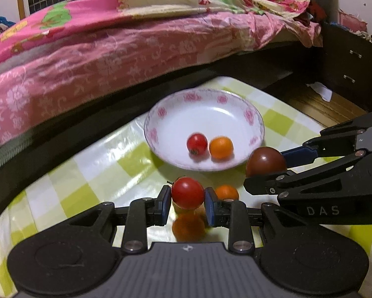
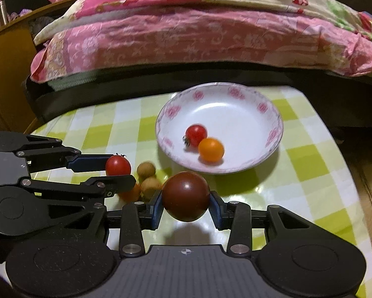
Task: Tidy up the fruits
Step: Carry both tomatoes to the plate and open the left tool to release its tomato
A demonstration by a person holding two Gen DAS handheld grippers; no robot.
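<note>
My left gripper [image 1: 188, 202] is shut on a small red tomato [image 1: 187, 192], held just above the checked tablecloth. The right gripper [image 2: 186, 204] is shut on a larger dark brown-red tomato [image 2: 186, 195]; in the left wrist view that dark tomato [image 1: 265, 161] hangs at the near right rim of the dish. A white dish with pink flowers [image 1: 235, 104] holds a red tomato [image 1: 197, 143] and an orange fruit [image 1: 221, 147]. From the right wrist view the left gripper [image 2: 119, 171] with its red tomato [image 2: 118, 165] is at the left.
On the cloth near the grippers lie two tan round fruits [image 2: 146, 169] [image 2: 150, 185] and an orange fruit [image 1: 227, 192]. A bed with pink bedding [image 1: 111, 49] runs along the table's far side. A dark drawer cabinet [image 1: 352, 67] stands at the right.
</note>
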